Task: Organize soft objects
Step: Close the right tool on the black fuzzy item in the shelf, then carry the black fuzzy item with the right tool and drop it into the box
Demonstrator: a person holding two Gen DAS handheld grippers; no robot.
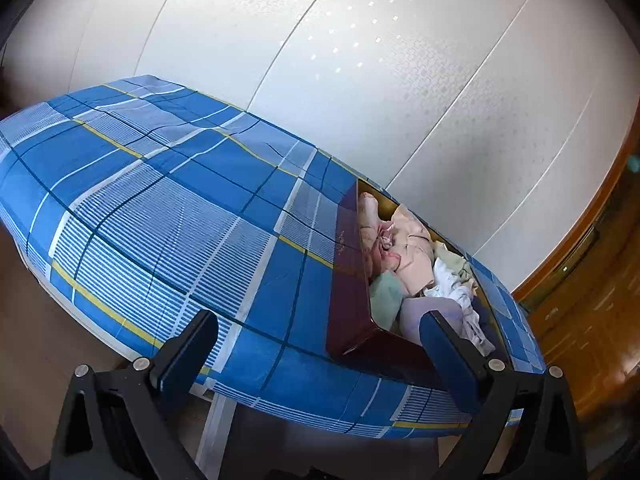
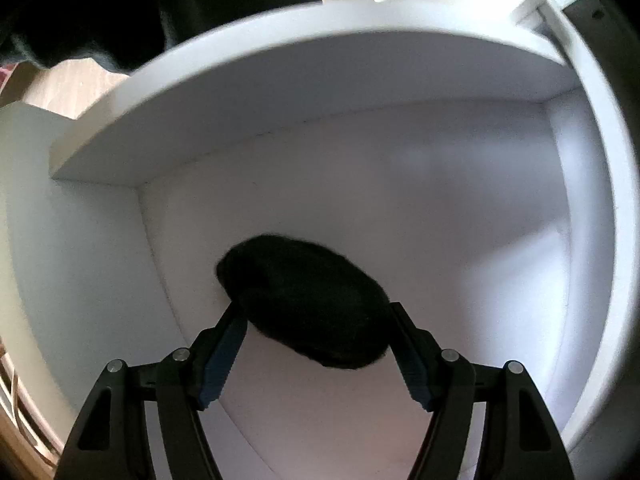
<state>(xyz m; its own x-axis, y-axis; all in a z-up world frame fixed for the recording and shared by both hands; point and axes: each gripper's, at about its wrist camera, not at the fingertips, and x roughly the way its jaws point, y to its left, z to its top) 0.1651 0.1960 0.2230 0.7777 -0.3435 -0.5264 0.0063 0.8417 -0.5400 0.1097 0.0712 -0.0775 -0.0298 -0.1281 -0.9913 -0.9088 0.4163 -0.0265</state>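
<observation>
In the left wrist view a dark red box [image 1: 350,280] sits on a blue plaid bed [image 1: 168,184] by the wall, filled with soft cloths [image 1: 404,256] in pink, beige, white and pale green. My left gripper [image 1: 320,332] is open and empty, hovering near the bed's front edge beside the box. In the right wrist view a black fuzzy soft object [image 2: 308,300] sits between the fingers of my right gripper [image 2: 314,320], inside a white drawer [image 2: 400,200]. The fingers touch its sides; the object rests at or near the drawer floor.
A white panelled wall [image 1: 360,60] runs behind the bed. Wooden furniture [image 1: 592,280] stands at the right. The drawer's white walls [image 2: 100,260] enclose the right gripper on the left, the far side and the right. A dark shape [image 2: 140,0] lies beyond the drawer rim.
</observation>
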